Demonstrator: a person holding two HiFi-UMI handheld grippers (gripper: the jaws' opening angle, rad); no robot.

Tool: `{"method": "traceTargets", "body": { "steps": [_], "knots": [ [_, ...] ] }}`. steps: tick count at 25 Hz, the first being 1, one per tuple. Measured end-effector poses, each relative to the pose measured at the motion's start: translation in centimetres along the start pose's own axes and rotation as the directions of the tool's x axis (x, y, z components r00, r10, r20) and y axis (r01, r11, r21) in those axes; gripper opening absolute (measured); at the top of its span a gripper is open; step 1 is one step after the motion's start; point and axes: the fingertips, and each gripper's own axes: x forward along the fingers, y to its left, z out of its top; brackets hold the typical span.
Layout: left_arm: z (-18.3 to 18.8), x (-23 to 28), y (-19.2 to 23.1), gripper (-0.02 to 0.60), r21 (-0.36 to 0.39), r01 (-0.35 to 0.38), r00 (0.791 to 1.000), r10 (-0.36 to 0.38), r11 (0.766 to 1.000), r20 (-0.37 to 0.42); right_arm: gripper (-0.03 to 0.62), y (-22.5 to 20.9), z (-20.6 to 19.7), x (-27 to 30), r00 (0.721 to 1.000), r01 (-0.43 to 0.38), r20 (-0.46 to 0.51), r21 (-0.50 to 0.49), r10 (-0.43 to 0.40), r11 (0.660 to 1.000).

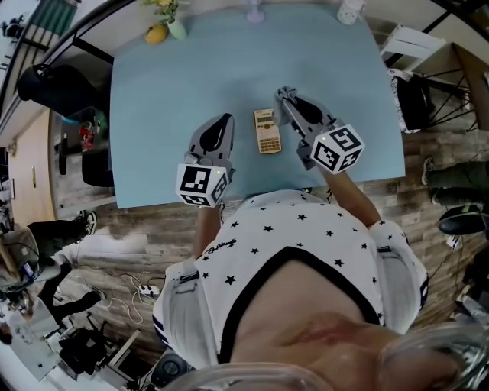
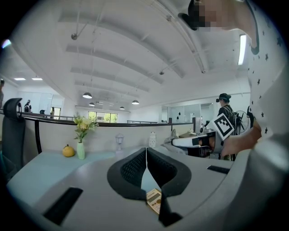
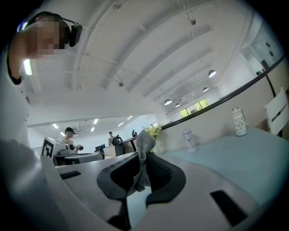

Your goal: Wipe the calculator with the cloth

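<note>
From over the person's shoulders, a pale blue table [image 1: 153, 114] spreads out below, and the calculator [image 1: 267, 131] lies flat toward its near edge, between the two tools; its print is too small to read. The left gripper [image 1: 226, 118] sits just left of it, apart from it, and the right gripper [image 1: 284, 93] reaches in on its right, slightly farther out. Each carries a cube with black-and-white square markers. At the far edge stand a yellow fruit [image 1: 156, 33], a vase [image 1: 176, 29] and a white jar [image 1: 350, 11]. The left gripper view looks level across the table: its dark jaws are closed tip to tip with nothing between them, and a corner of the calculator [image 2: 154, 200] shows just beneath them. The vase holds yellow flowers beside the fruit on the far left, and the other tool's marker cube [image 2: 223, 126] shows at right. In the right gripper view the jaws are pinched on the grey cloth [image 3: 145, 140], which pokes up past the tips and hangs down between the pads.
</note>
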Motion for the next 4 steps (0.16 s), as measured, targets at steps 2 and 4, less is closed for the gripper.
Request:
{"method": "traceTargets", "body": {
  "steps": [2,4],
  "knots": [
    [0.0,0.02,-0.14,0.031,0.0,0.002,1.0,-0.002,1.0,0.002,0.038,0.0,0.07,-0.11,1.0,-0.001,0.003,0.004,0.001,1.0],
    [0.02,0.03,-0.26,0.031,0.0,0.003,1.0,-0.003,1.0,0.003,0.038,0.0,0.12,-0.22,1.0,-0.001,0.005,0.008,0.001,1.0]
  ]
}}
